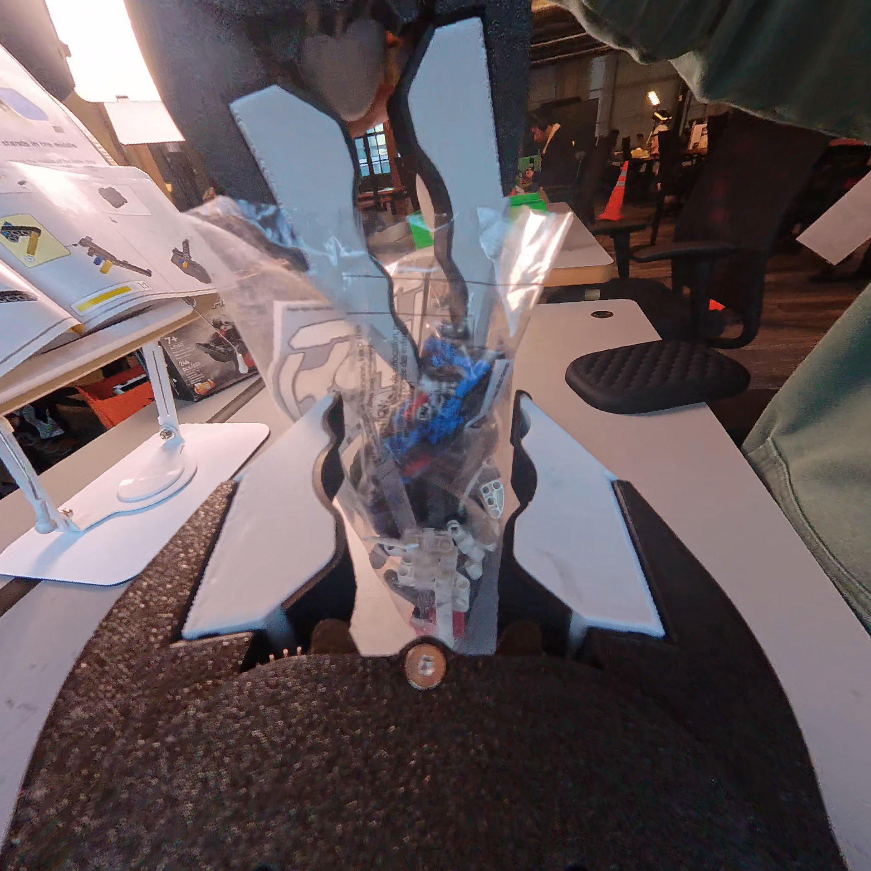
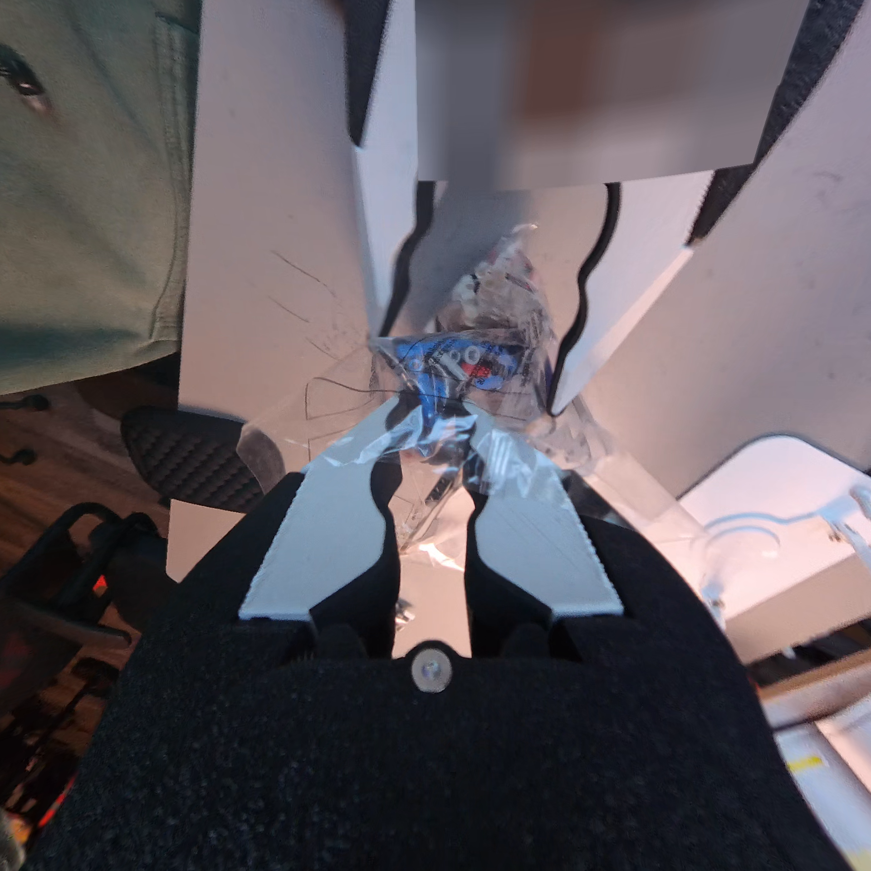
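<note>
Clear bag of toy building pieces (image 1: 424, 452) pinched near its top by right gripper (image 2: 431, 400); lower end between spread, untouching left gripper (image 1: 426, 414), above white desk (image 1: 660, 495).

Each view is taken from just behind a gripper's white two-finger jaws, looking forward along them. The left wrist view is aimed slightly downward across the white tabletop (image 1: 636, 471) toward a dim hall. The right wrist view is pointed steeply down at the tabletop. Both closely share the clear plastic bag of small bricks (image 1: 438, 447) (image 2: 452, 372), seen from opposite ends.
</note>
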Tool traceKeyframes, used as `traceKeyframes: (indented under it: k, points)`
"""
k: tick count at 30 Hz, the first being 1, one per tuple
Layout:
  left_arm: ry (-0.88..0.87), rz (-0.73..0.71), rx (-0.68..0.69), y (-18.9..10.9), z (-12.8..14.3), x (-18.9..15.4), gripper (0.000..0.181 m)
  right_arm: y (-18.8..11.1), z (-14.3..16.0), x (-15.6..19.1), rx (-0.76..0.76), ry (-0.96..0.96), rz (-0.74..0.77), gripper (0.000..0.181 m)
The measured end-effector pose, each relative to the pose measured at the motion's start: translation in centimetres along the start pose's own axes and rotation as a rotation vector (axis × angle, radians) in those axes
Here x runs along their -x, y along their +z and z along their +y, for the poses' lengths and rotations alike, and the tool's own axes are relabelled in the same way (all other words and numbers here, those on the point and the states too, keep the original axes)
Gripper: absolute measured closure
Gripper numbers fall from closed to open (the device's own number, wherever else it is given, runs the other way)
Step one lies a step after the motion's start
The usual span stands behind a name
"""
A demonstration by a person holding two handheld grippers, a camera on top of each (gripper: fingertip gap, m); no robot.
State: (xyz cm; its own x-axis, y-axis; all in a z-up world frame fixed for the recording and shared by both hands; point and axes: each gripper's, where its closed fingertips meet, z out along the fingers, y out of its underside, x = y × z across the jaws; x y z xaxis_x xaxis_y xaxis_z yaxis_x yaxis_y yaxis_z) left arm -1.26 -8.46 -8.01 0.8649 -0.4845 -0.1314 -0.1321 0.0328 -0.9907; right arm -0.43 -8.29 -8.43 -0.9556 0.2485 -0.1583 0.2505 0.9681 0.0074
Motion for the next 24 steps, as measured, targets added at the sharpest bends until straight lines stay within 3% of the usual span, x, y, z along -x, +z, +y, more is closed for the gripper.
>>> traceKeyframes:
  k: [3, 6, 10, 14, 19, 24]
  points:
    - [0.041, -0.007, 0.013, 0.3, -0.1, -0.5, 0.115, 0.1, -0.2, 0.9, -0.014, -0.018, -0.055, 0.163]
    - [0.055, -0.031, 0.038, 0.7, 0.2, -0.4, 0.111, 0.4, -0.3, -0.6, -0.029, -0.006, -0.001, 0.164]
    - [0.042, -0.141, 0.073, 0.3, 0.8, 1.5, 0.134, 0.5, -0.6, -2.5, -0.060, 0.017, 0.123, 0.162]
    - [-0.055, -0.127, 0.055, 0.0, 0.8, 2.1, 0.149, -1.4, -0.6, -3.4, -0.121, -0.003, 0.268, 0.158]
    - [-0.125, -0.110, 0.040, -0.1, 0.6, 2.2, 0.152, -3.2, 0.6, -3.3, -0.085, -0.088, 0.424, 0.143]
    - [-0.145, -0.066, 0.026, 0.0, 0.5, 1.7, 0.154, -3.1, 1.7, -2.4, 0.015, -0.161, 0.436, 0.141]
